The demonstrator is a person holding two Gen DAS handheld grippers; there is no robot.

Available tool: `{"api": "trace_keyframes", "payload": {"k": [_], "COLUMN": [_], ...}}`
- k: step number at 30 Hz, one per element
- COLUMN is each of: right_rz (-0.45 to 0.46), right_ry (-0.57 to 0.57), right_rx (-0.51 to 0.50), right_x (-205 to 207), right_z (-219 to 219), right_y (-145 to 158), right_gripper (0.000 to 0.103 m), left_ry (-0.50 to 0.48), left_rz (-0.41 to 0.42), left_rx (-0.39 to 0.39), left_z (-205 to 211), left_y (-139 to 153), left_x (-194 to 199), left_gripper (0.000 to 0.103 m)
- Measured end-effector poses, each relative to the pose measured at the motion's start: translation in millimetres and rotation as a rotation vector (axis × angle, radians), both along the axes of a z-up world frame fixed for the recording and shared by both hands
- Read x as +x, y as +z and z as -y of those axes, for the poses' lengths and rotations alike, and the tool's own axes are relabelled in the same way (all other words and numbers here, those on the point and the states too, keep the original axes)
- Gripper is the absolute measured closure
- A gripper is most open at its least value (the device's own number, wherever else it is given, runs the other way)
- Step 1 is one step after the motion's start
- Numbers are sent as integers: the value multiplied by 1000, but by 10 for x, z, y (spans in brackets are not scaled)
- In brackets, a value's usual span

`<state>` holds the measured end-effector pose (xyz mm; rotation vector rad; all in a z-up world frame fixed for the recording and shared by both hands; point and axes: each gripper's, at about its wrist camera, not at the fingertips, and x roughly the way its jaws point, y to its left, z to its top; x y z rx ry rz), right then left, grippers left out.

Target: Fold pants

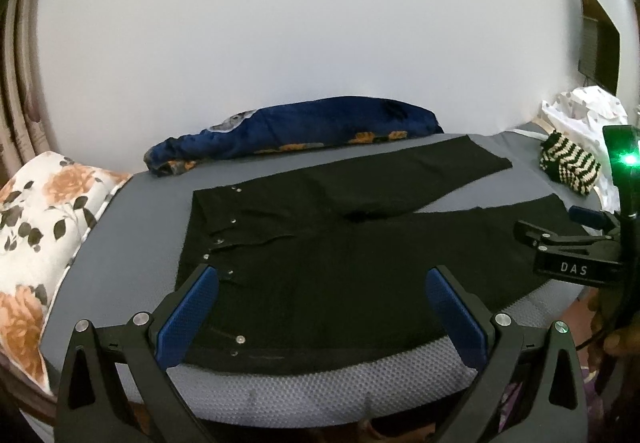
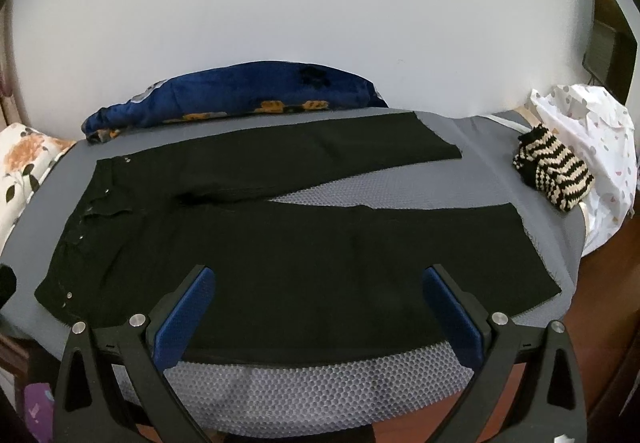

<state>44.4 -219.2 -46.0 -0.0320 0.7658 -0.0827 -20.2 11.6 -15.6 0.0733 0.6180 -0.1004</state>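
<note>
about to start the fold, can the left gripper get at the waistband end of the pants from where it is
Probably yes. The left gripper hangs open over the near edge of the black pants, whose waistband lies flat just beyond its left finger, and nothing sits between them on the mattress.

Black pants (image 2: 280,263) on grey mattress (image 2: 320,391); navy orange-flowered blanket (image 2: 240,91); black-and-cream striped knit (image 2: 554,175)

The pants (image 2: 280,263) are matt black cloth with small shiny metal studs, lying on a grey mattress cover (image 2: 320,391) with a dimpled, honeycomb weave. Both the left gripper (image 1: 322,303) and the right gripper (image 2: 320,303) look like matt black plastic with ribbed blue pads and bright metal bolts. The rolled blue blanket (image 2: 240,91) has a soft sheen; the striped piece (image 2: 554,175) is coarse crochet
</note>
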Motion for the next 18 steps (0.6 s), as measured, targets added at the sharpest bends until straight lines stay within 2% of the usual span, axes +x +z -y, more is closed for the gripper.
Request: {"api": "trace_keyframes", "payload": {"k": [10,18], "right_rz": [-14,-30], "right_ry": [42,91], "right_rx": [-67,-128], "right_x": [81,235], "right_z": [-276,-569], "right_y": [59,94], "right_gripper": [0,0], "left_ry": [30,53], "left_rz": [-22,-13], "left_rx": [-30,-19], "left_z": [-325,-655], "left_y": [21,61], "left_x": [91,263], "left_gripper": [0,0]}}
